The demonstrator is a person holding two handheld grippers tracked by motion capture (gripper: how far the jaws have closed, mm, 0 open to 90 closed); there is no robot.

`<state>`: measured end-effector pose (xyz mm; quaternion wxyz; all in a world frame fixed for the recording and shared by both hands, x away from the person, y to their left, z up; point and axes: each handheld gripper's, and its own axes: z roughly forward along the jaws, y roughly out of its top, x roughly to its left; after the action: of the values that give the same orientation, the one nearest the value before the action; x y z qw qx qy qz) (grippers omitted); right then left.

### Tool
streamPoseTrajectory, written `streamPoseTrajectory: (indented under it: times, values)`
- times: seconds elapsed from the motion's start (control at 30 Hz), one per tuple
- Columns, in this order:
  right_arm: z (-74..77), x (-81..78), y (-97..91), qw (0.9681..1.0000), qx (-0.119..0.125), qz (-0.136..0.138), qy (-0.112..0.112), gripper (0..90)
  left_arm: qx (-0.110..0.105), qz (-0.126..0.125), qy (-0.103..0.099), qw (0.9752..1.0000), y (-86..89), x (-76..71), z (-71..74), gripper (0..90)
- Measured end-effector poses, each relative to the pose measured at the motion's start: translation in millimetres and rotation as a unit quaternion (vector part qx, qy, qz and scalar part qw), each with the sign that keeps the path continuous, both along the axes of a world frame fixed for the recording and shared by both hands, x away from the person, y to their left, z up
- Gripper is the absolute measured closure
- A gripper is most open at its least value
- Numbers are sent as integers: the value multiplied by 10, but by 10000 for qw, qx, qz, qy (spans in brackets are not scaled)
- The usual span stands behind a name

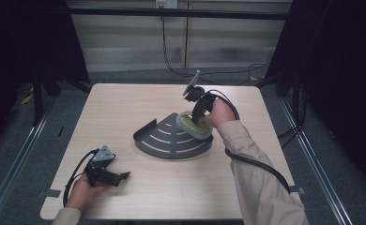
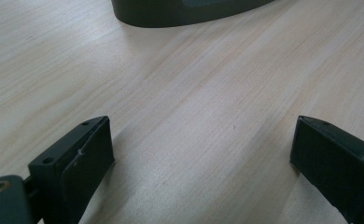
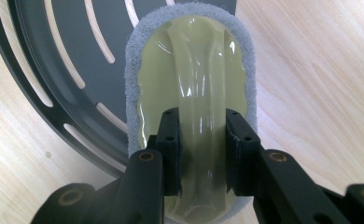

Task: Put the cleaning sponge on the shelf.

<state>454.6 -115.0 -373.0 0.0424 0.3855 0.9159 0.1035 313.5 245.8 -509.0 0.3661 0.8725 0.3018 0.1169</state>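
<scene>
- Right gripper (image 1: 197, 116) closed on the raised pale-green handle (image 3: 202, 116) of a scrubber (image 1: 194, 124), 1 jaw on each side of the handle, pads pressed against it
- Scrubber: oval, grey fuzzy pad around the edge, glossy yellow-green plastic top; tilted, held over the right part of the tray
- Seen in the right gripper view: grey pad rim (image 3: 133, 84) overlapping the slotted tray floor on one side and bare table (image 3: 311, 70) on the other
- Dark grey tray (image 1: 171, 138): fan-shaped, curved low wall along the near edge, long arc-shaped slots through the floor, wood visible through the slots (image 3: 70, 70)
- Inside the tray: no loose items visible on the floor; scrubber at its right edge; contact between scrubber and tray cannot be told
- Tray near the middle of the light wooden table (image 1: 125, 103), slightly right of centre
- Left gripper (image 1: 120, 177) resting low on the table near the front-left corner, well apart from the tray, held in the left hand (image 1: 82, 190)
- Left jaws wide apart, nothing between them, bare wood between the 2 black pads (image 2: 89, 154)
- Curved dark wall of the tray (image 2: 171, 11) at the top of the left gripper view, well ahead of the jaws
- Black cable (image 1: 256, 164) trailing from the right gripper along the beige sleeve (image 1: 251, 164)
</scene>
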Motion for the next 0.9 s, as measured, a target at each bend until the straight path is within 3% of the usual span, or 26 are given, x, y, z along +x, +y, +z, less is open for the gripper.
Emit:
streamPoseTrajectory:
  times: [0.43, 0.9]
  values:
    - [-103, -42, 28, 9998, 121, -153, 46, 713, -4, 3, -1, 10000, -2, -1, -1, 53]
    - [-204, -52, 71, 9998, 74, -158, 76, 712, 1, 1, -2, 10000, 0, 0, 0, 54]
